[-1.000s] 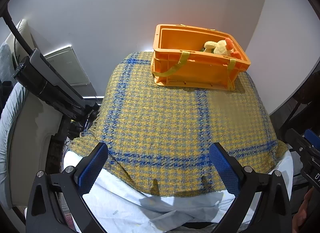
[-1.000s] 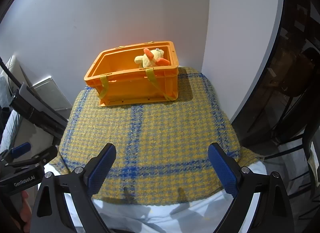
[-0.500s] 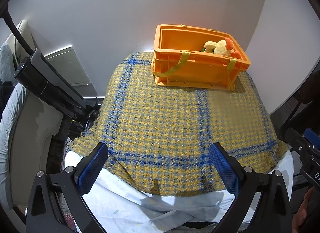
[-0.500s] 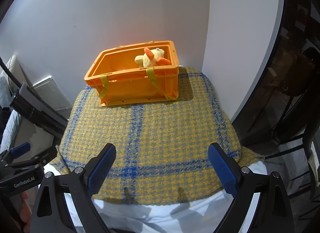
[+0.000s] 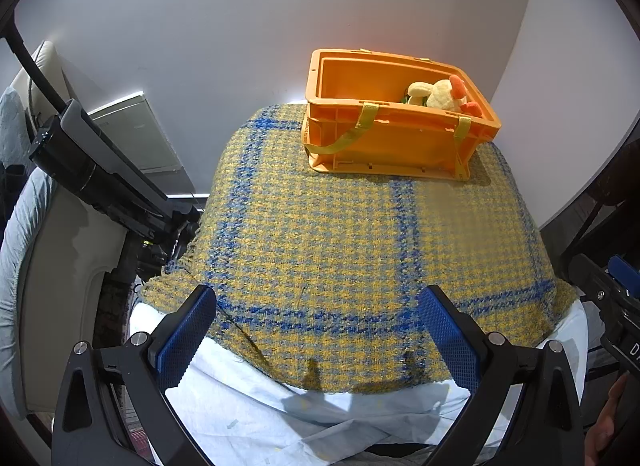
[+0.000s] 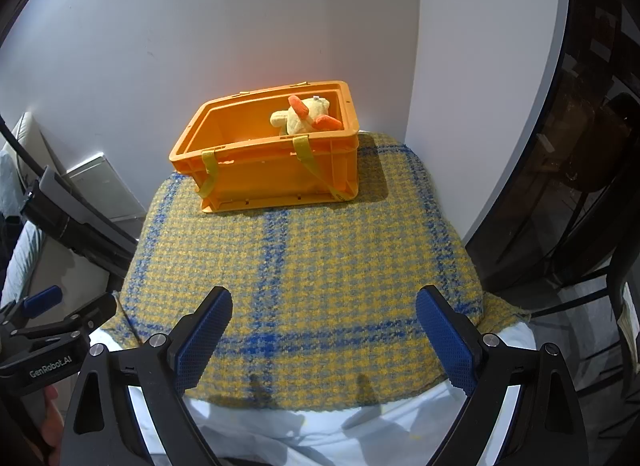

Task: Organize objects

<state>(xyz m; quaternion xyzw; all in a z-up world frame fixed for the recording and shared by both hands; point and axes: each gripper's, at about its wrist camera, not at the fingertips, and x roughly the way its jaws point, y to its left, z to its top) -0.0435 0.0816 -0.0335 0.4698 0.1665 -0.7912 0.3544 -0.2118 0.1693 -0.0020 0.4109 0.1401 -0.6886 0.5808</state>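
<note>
My left gripper (image 5: pixel 318 330): fingers apart, nothing between; over the near cloth edge
My right gripper (image 6: pixel 324 330): fingers apart, empty
Cloth (image 5: pixel 360 246): yellow-blue plaid, bare
Box (image 6: pixel 276 169): orange, far end
Plush toy (image 6: pixel 304 115): inside box, right corner

Setting: indoor room, home-like; exact kind cannot be told.
Walls: plain white, meeting in a corner (image 6: pixel 416 65) behind the far right of the surface.
Surface: small table under a yellow-and-blue checked woollen cloth (image 5: pixel 340 234) laid over a white sheet (image 5: pixel 280 418).
Far edge of surface: orange plastic crate (image 6: pixel 276 169) with a soft toy (image 6: pixel 304 115) inside.
Left side: pale upholstered seat (image 5: pixel 52 274), flat white panel (image 5: pixel 136 133) against the wall.
Right side: dark-framed glass (image 6: pixel 588 137).
</note>
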